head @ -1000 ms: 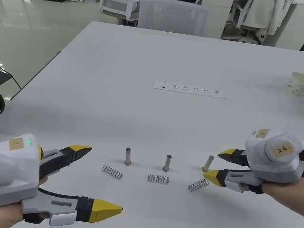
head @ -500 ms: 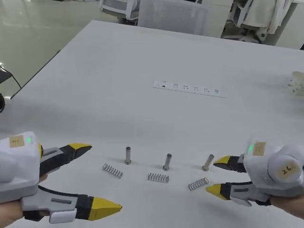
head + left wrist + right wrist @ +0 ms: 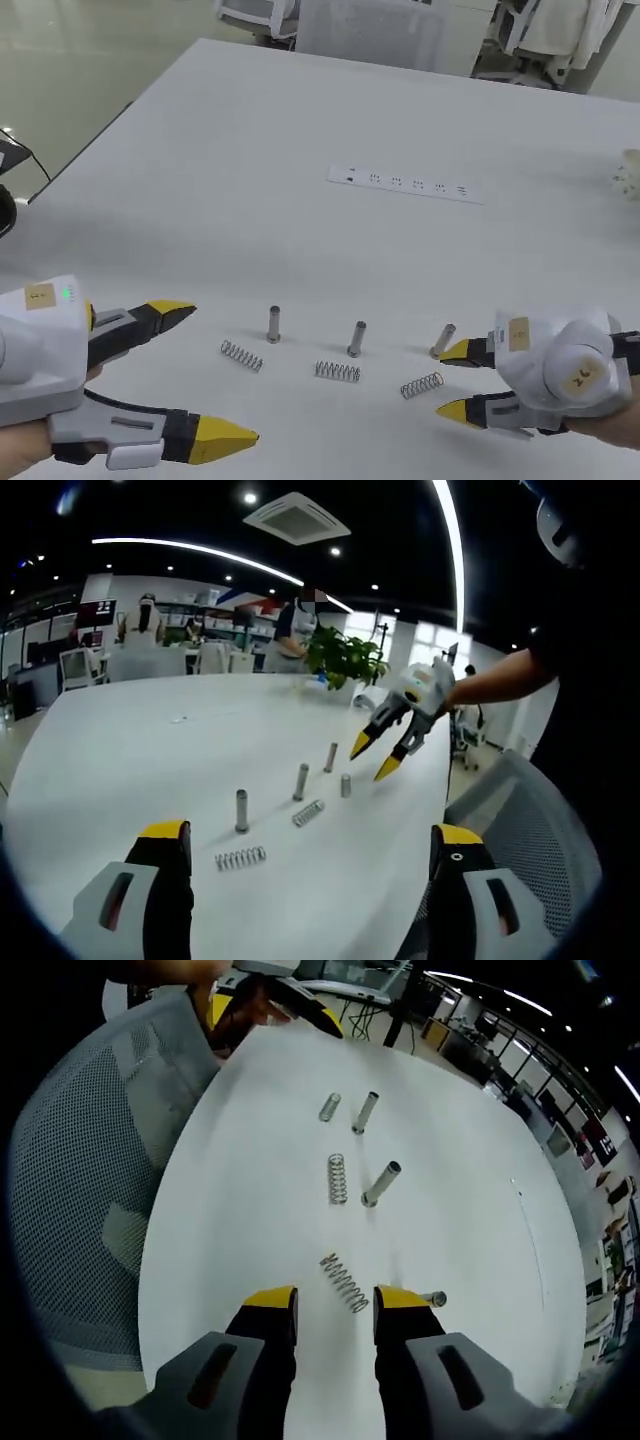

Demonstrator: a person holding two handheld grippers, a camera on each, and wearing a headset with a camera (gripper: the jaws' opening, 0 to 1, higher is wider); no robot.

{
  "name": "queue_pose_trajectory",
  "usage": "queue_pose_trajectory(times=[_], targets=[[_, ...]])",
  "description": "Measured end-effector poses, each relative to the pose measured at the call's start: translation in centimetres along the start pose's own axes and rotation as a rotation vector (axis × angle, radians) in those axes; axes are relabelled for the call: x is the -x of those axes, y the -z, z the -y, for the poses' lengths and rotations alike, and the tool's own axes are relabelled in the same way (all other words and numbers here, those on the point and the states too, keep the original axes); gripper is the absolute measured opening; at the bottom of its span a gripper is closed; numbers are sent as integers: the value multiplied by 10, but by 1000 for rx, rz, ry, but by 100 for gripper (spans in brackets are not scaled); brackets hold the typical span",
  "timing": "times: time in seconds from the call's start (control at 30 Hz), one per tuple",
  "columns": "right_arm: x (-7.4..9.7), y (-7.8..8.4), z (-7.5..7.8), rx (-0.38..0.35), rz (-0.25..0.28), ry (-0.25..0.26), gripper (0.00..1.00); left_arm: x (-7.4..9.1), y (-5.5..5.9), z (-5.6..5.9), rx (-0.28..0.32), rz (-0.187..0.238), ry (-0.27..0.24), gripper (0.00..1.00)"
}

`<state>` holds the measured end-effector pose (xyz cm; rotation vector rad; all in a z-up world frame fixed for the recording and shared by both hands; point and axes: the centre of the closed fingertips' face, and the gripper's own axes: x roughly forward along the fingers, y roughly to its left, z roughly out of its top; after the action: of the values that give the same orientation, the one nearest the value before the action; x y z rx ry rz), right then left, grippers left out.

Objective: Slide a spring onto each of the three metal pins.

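Now the right gripper (image 3: pixel 448 380) has dropped lower, jaws spread, lining up on the rightmost spring (image 3: pixel 421 385) lying beside its bare pin (image 3: pixel 443 340); the left gripper (image 3: pixel 220 375) waits, likewise spread.

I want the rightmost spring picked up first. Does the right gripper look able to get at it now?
Probably yes: the right gripper is open and the spring lies just ahead of its fingers, with bare table between. A pin stands close by.
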<state>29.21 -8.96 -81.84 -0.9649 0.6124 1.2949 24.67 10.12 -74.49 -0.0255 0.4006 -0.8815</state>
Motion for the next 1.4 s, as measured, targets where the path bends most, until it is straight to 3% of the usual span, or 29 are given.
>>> queue_pose_trajectory(times=[0.17, 0.7, 1.13, 1.4], targets=[[-9, 5, 4, 24, -30, -14, 23, 1, -1, 0, 1, 7, -5, 96], [-31, 14, 7, -18, -87, -76, 14, 1, 2, 0, -5, -6, 2, 96], [-33, 21, 2, -46, -98, -94, 9, 4, 8, -1, -20, -26, 2, 96], [-22, 18, -2, -70, -79, -92, 8, 2, 7, 5, -24, -30, 15, 95]])
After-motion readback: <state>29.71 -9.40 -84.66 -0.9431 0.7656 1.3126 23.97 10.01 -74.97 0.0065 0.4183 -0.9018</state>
